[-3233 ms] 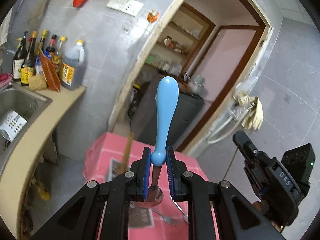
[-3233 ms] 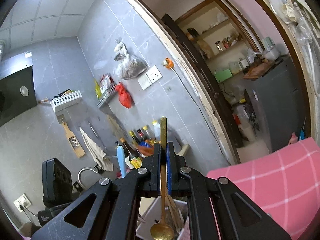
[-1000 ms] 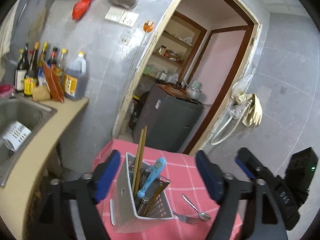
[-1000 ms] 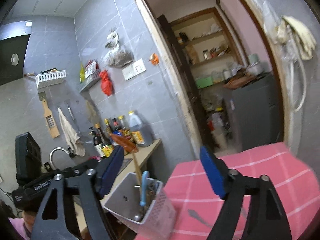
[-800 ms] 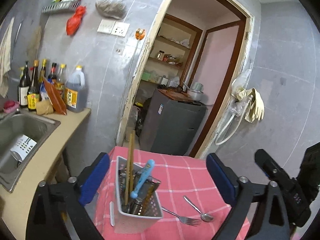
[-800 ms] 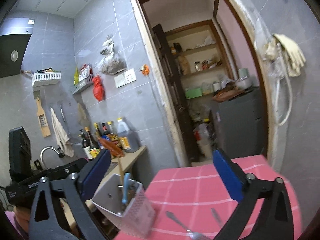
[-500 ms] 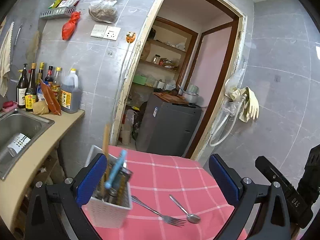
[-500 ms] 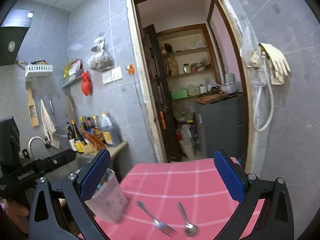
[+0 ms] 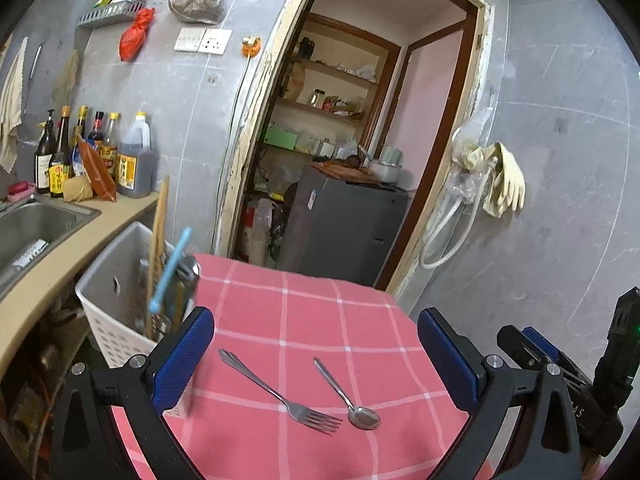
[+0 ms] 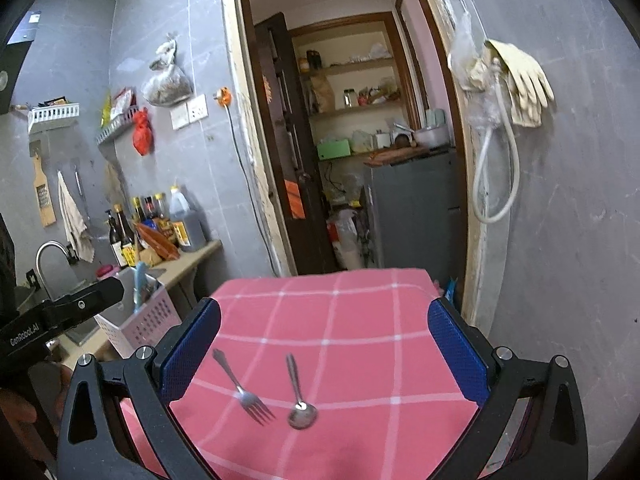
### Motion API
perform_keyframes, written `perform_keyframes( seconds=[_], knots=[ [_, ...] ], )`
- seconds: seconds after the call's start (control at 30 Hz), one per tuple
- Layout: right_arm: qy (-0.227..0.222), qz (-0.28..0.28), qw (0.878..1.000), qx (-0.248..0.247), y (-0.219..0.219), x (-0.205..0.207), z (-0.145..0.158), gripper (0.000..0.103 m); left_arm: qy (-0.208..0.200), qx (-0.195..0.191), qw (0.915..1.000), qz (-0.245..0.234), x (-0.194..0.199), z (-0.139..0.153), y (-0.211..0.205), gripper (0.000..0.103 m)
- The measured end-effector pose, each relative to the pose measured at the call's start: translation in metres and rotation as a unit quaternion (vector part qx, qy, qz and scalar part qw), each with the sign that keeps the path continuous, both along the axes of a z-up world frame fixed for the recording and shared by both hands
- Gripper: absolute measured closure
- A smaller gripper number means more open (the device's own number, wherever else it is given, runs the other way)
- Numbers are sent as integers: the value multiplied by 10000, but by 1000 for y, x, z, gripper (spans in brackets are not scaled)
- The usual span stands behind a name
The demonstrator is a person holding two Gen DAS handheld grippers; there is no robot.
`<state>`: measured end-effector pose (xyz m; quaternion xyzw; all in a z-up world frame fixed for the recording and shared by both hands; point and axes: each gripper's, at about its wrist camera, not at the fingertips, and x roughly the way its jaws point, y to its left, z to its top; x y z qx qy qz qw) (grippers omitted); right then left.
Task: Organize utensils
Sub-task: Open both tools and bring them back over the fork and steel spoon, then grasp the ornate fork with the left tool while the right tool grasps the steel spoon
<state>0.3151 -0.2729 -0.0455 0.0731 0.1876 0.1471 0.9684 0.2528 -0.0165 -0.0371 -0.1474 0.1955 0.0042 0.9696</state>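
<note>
A steel fork (image 9: 280, 394) (image 10: 242, 393) and a steel spoon (image 9: 347, 396) (image 10: 298, 396) lie side by side on the pink checked tablecloth (image 9: 304, 312) (image 10: 344, 320). A white perforated utensil basket (image 9: 116, 300) (image 10: 140, 324) stands at the table's left edge and holds a blue-handled utensil (image 9: 170, 272), wooden chopsticks (image 9: 157, 248) and other cutlery. My left gripper (image 9: 316, 356) is open and empty above the fork and spoon. My right gripper (image 10: 324, 356) is open and empty too, with both pieces between its blue pads (image 10: 458, 352).
A counter with a steel sink (image 9: 28, 224), a tap (image 10: 48, 256) and sauce bottles (image 9: 100, 156) runs along the left wall. Behind the table an open doorway shows shelves and a grey fridge (image 9: 344, 224). A hose and rubber gloves (image 9: 500, 180) hang on the right wall.
Both grippers let go of their utensils into the basket, opened wide and swung right and down. The fork and spoon now lie in front of them; the basket has slid to the left.
</note>
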Motion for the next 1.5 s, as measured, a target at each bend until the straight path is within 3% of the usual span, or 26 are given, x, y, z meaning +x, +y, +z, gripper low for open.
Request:
perform_keyframes(
  seconds=[0.3, 0.6, 0.67, 0.73, 0.93, 1.2, 1.5],
  knots=[
    [423, 188, 9989, -109, -13, 28, -40, 1, 380, 49, 9990, 215, 22, -39, -17, 1],
    [1150, 813, 9888, -499, 4, 55, -86, 2, 1241, -210, 9917, 276, 49, -88, -19, 1],
    [1318, 954, 9856, -468, 7, 59, -94, 10, 1387, -299, 9894, 295, 55, -98, -17, 1],
    [1532, 1076, 9811, -483, 13, 64, -105, 26, 1513, -408, 9871, 317, 60, -105, -16, 7],
    [1970, 1410, 9687, -542, 35, 74, -127, 46, 1969, -779, 9765, 393, 80, -132, -8, 24],
    [2160, 1727, 9560, -978, 70, 79, -138, 48, 2347, -1241, 9626, 535, 94, -157, 5, 42],
    [2106, 1934, 9457, -1548, 81, 71, -136, 50, 2339, -1166, 9634, 591, 105, -156, 5, 52]
  ],
)
